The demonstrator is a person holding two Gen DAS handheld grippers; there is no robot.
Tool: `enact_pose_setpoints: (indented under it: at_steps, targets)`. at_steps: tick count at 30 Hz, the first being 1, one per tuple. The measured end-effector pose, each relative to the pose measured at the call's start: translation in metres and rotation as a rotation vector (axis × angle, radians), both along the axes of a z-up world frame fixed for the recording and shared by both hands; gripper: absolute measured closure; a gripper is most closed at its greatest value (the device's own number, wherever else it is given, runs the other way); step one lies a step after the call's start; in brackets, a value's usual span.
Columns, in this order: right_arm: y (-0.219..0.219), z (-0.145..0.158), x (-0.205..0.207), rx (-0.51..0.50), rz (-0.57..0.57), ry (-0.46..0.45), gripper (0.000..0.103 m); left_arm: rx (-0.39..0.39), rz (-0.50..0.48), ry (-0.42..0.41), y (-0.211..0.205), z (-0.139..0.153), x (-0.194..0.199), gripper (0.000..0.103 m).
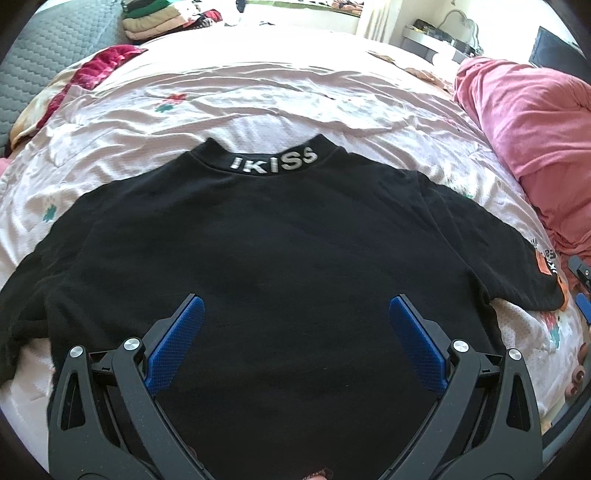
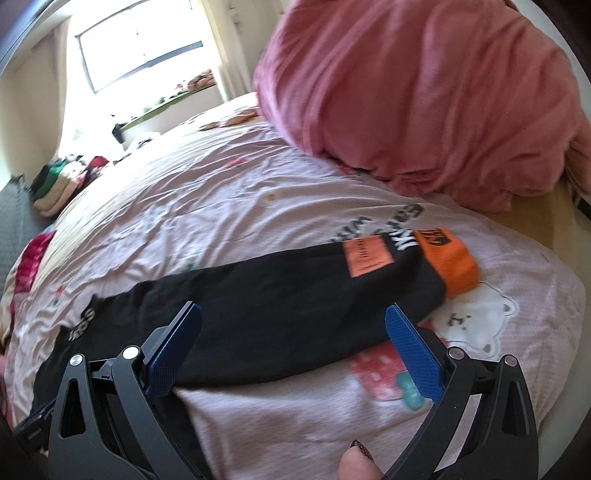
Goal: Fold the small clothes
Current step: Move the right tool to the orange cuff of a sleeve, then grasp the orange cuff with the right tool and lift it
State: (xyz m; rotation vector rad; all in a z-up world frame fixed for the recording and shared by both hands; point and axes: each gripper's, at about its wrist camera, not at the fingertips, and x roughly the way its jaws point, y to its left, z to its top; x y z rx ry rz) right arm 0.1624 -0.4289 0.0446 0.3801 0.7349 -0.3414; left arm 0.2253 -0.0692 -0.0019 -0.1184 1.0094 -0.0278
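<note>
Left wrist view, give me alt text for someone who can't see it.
A black T-shirt lies spread flat on a pink bedsheet, collar lettering reading IKISS. The open left gripper hovers over its lower half, holding nothing. A pink blanket is heaped at right.

A pale pink bedsheet point(image 1: 229, 99) with small flower prints covers the bed, creased all over. In the right wrist view a white cartoon bear print point(image 2: 476, 325) shows on that sheet. A rumpled pink quilt point(image 1: 535, 133) lies heaped along one edge of the sheet. At the sheet's far corner sits a stack of folded clothes point(image 1: 147, 22), with a red patterned cloth point(image 1: 99, 66) just beside the sheet there. Beyond the sheet's far end, a bright window point(image 2: 140, 48) lets in light.
</note>
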Motion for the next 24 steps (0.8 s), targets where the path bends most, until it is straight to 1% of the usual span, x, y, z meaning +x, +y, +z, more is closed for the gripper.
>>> enact_pose_setpoints:
  at_steps: [5, 7, 12, 13, 16, 18, 22, 24]
  targets:
    - [-0.028, -0.013, -0.004, 0.022, -0.106, 0.017, 0.004, 0.009, -0.020, 0.011, -0.014, -0.008, 0.008, 0.009]
    - [-0.039, -0.020, -0.005, 0.031, -0.154, 0.037, 0.004, 0.013, -0.020, 0.018, -0.018, -0.011, 0.011, 0.009]
    - [-0.064, -0.037, -0.011, 0.066, -0.272, 0.069, 0.004, -0.008, -0.019, 0.022, -0.021, -0.015, 0.014, 0.009]
    - [-0.070, -0.042, -0.012, 0.087, -0.291, 0.081, 0.004, -0.011, -0.020, 0.023, -0.022, -0.016, 0.014, 0.009]
    - [-0.084, -0.056, -0.014, 0.183, -0.310, 0.089, 0.004, -0.013, -0.018, 0.030, -0.023, -0.019, 0.014, 0.009]
    - [-0.090, -0.061, -0.016, 0.230, -0.318, 0.068, 0.004, -0.008, -0.017, 0.034, -0.024, -0.021, 0.014, 0.009]
    - [-0.095, -0.062, -0.014, 0.254, -0.313, 0.043, 0.004, -0.019, -0.010, 0.038, -0.022, -0.020, 0.015, 0.009]
    - [-0.098, -0.064, -0.013, 0.275, -0.316, 0.026, 0.007, -0.028, -0.005, 0.035, -0.019, -0.018, 0.015, 0.009]
